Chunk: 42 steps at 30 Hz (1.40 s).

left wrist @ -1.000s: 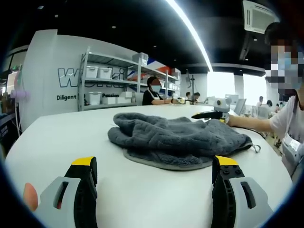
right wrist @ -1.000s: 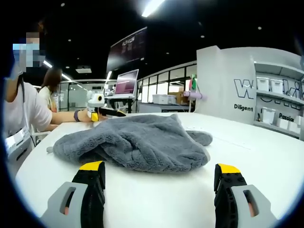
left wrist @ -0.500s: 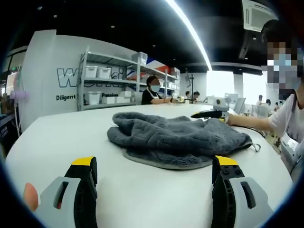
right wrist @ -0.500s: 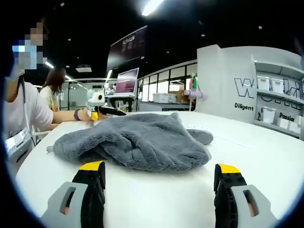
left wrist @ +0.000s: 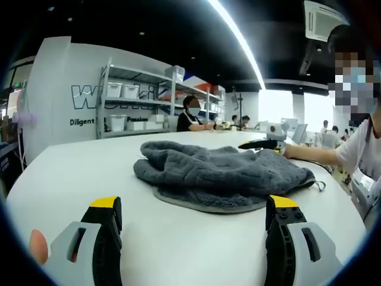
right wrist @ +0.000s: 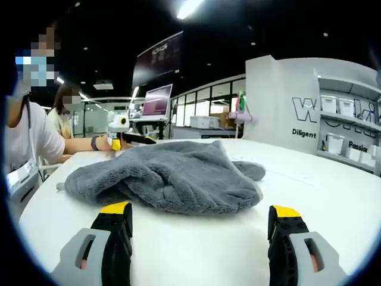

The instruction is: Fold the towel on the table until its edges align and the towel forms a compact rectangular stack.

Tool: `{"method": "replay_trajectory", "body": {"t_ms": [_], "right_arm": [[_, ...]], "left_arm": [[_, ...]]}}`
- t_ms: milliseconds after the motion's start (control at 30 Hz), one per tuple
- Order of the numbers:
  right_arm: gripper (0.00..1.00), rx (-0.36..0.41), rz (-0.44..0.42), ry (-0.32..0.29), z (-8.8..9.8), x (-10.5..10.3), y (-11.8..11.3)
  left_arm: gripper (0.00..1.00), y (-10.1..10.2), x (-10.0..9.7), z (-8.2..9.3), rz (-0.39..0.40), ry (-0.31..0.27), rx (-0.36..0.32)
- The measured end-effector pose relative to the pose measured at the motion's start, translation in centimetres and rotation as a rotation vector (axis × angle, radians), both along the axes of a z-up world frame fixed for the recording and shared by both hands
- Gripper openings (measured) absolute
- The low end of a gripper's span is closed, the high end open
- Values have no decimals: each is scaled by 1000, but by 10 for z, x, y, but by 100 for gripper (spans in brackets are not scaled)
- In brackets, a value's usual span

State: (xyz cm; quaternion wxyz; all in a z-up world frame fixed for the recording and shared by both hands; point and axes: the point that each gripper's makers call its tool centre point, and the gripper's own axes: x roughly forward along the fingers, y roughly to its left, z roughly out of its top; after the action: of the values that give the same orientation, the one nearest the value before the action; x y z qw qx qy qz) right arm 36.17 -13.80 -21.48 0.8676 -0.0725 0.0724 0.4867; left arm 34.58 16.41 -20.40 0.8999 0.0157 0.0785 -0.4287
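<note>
— Since the towel point(left wrist: 220, 177) lies in a rumpled grey heap out in the middle of the white tabletop point(left wrist: 77, 173), where do your tools stand?

— I hold both low over the tabletop, short of the cloth and touching nothing. My left tool point(left wrist: 193, 235) has its jaws set wide with only bare surface between them, and my right tool point(right wrist: 199, 238) is spread just as wide and carries nothing. I come at the heap from two sides, I judge, so that each tool can take its own edge

— Which edge looks easiest?

— In the left gripper view a flat hemmed border peeks from under the bunched folds on my near side; that seems the likeliest place to pinch. In the right gripper view the pile humps up, with a corner trailing off to the right

— Anything in the way?

— A person sits at the far edge, an arm resting on the tabletop near another gripper device point(left wrist: 266, 140) just beyond the towel. I reckon folding has yet to begin, as no edges align
</note>
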Motion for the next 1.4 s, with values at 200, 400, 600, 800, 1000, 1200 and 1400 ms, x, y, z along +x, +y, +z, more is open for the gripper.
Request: {"method": "replay_trajectory", "body": {"t_ms": [200, 400, 600, 800, 1000, 1200, 1400], "right_arm": [[95, 1, -5, 3, 0, 2, 0], [93, -4, -3, 9, -2, 3, 2], [86, 16, -9, 22, -1, 9, 2], [78, 27, -26, 38, -2, 14, 2], [74, 4, -26, 39, -6, 19, 5], [72, -22, -8, 47, -11, 25, 13], [65, -12, 13, 64, -10, 28, 19]], "left_arm": [[99, 0, 0, 0, 0, 2, -1], [99, 1, 2, -1, 4, 3, 0], [99, -1, 0, -2, 2, 1, 0], [99, -2, -1, -3, 2, 2, -1], [99, -3, -2, -3, 3, 1, 0], [99, -2, -1, -3, 6, 1, 2], [99, -1, 0, -3, 7, 3, 2]]}}
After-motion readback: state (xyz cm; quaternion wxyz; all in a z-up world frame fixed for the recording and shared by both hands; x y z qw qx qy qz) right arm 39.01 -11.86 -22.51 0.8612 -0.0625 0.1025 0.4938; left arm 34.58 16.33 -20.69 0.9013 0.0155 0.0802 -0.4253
